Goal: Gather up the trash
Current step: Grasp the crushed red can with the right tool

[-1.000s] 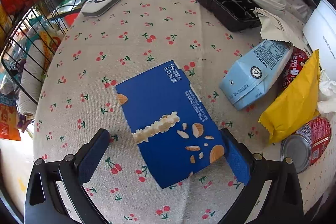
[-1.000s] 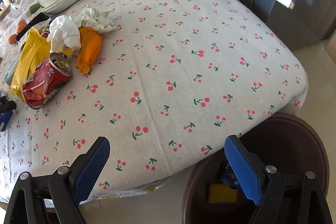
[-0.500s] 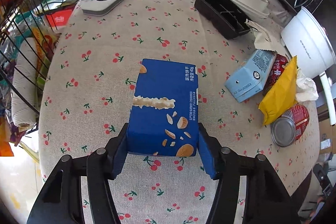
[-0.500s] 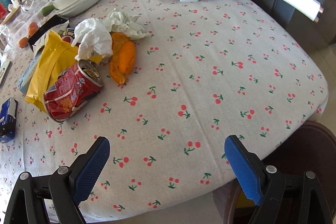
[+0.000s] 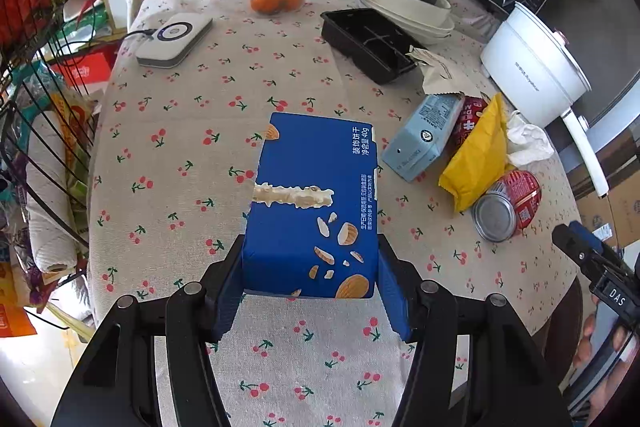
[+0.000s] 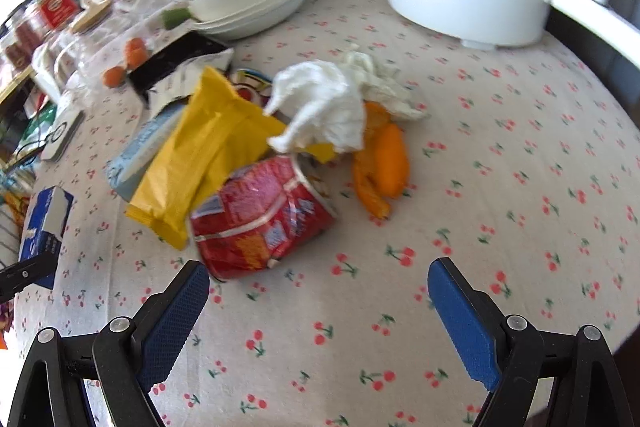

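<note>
Since the earlier frame the left gripper (image 5: 310,281) has closed its jaws onto the blue snack box (image 5: 314,203), which now sits pinched at frame centre, raised off the cherry-print tablecloth (image 5: 192,115). The right gripper (image 6: 318,307) has swung from the table's edge toward the litter and stands spread wide with nothing between its jaws, the crushed red can (image 6: 260,219) just above its left finger at centre left.

- The box (image 5: 312,211) sits between the pads of the left gripper (image 5: 310,291), above the table (image 5: 240,87).
- To its right lie a carton (image 5: 424,139), a wrapper (image 5: 476,155) and a can (image 5: 506,205), close together.
- Behind them stands a pot (image 5: 532,67).
- The right gripper (image 6: 318,307) is in front of the can.
</note>
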